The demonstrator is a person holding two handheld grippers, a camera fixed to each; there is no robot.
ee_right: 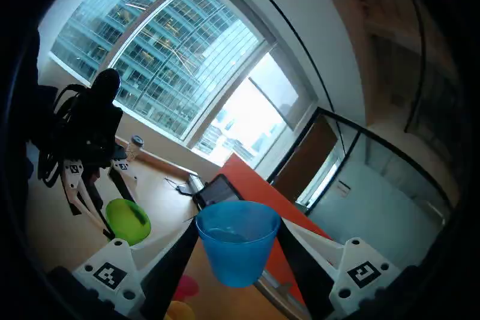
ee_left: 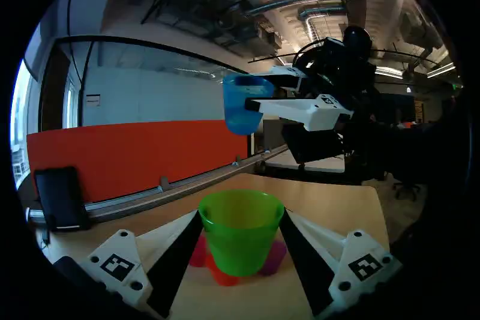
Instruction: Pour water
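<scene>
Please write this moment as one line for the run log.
phase: before pour | left gripper: jaws shut on green cup, low over table | right gripper: jaws shut on blue cup, raised | stream: none seen

Left gripper [ee_left: 240, 215] jaws clamp upright green cup [ee_left: 241, 239] over counter [ee_left: 336, 206]. Pink cup [ee_left: 199, 254], orange cup [ee_left: 223, 277] and purple cup [ee_left: 273, 259] peek around its base. Right gripper [ee_left: 261, 89] grips blue cup [ee_left: 240, 110] aloft, above and beyond green cup.

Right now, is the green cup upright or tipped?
Upright: the green cup stands rim up and level, in the left gripper.
</scene>
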